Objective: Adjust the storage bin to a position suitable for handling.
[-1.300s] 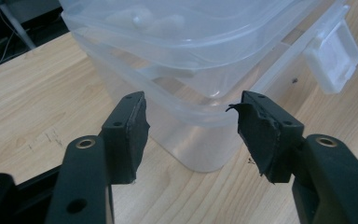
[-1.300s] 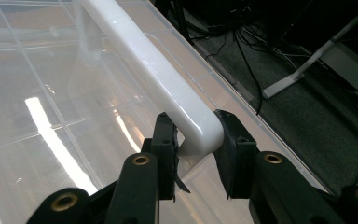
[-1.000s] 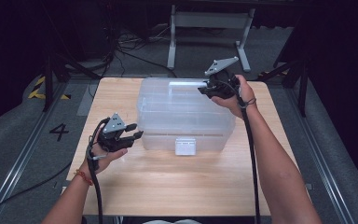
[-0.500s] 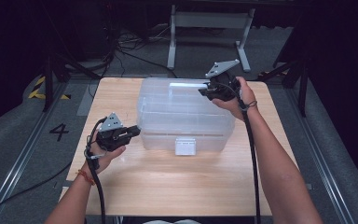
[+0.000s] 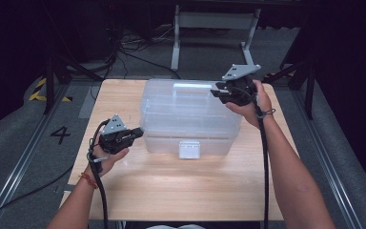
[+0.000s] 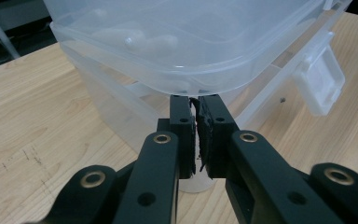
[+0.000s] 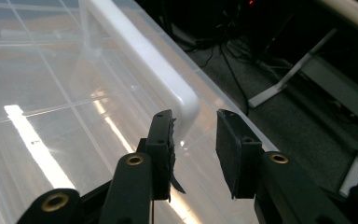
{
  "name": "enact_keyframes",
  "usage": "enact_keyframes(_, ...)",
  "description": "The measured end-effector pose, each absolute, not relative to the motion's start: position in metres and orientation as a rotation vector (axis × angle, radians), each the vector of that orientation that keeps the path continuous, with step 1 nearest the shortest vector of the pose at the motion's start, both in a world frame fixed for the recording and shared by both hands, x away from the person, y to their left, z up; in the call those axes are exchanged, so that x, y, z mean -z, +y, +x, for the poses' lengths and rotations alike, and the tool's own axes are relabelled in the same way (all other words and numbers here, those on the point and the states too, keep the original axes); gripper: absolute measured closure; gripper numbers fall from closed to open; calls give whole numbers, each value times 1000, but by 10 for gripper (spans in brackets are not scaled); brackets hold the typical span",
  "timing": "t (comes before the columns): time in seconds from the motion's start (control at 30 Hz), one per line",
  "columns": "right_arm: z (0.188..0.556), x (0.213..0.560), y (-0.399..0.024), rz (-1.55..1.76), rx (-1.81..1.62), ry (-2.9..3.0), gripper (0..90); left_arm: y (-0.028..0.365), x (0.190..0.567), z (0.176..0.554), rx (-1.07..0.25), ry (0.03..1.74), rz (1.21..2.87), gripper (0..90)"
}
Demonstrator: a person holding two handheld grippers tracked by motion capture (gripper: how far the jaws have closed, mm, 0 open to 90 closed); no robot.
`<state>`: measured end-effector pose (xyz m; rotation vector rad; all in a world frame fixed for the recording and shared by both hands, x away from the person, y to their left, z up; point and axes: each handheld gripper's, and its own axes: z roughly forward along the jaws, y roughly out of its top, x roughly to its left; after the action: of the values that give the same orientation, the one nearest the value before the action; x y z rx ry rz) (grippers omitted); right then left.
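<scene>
The clear plastic storage box (image 5: 190,117) is sitting at the centre of the high view on the wooden table (image 5: 171,191), its lid on and its white front latch (image 5: 189,149) facing the lower edge of the frame.

The left gripper (image 5: 136,134) is positioned left of centre, its tips resting against the box's left end. Its jaws have just been closing and are now pressed together; in the left gripper view they (image 6: 194,119) are meeting just beneath the lid's overhanging rim, with nothing seen between the pads.

The right gripper (image 5: 218,93) is hovering at the upper right of the box, over the lid. Its jaws have just been opening and are standing partly apart; in the right gripper view they (image 7: 195,140) are flanking the end of the white lid handle (image 7: 142,58) and gripping nothing.
</scene>
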<state>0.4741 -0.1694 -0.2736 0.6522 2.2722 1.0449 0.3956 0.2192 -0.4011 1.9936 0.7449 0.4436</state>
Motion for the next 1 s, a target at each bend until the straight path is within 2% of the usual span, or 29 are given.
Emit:
enact_keyframes(0.2,456,266,-206,683,-1129,2166,673,219,400,397,-458,730,2002,857)
enact_keyframes(0.5,434,277,-268,777,-1164,2045,669,220,396,402,-458,715,2015,864)
enact_keyframes(0.73,422,316,-297,825,-1201,2053,663,220,395,403,-461,714,2007,863)
enact_keyframes(1.0,421,357,-295,834,-1208,2149,641,219,393,404,-474,713,1994,862)
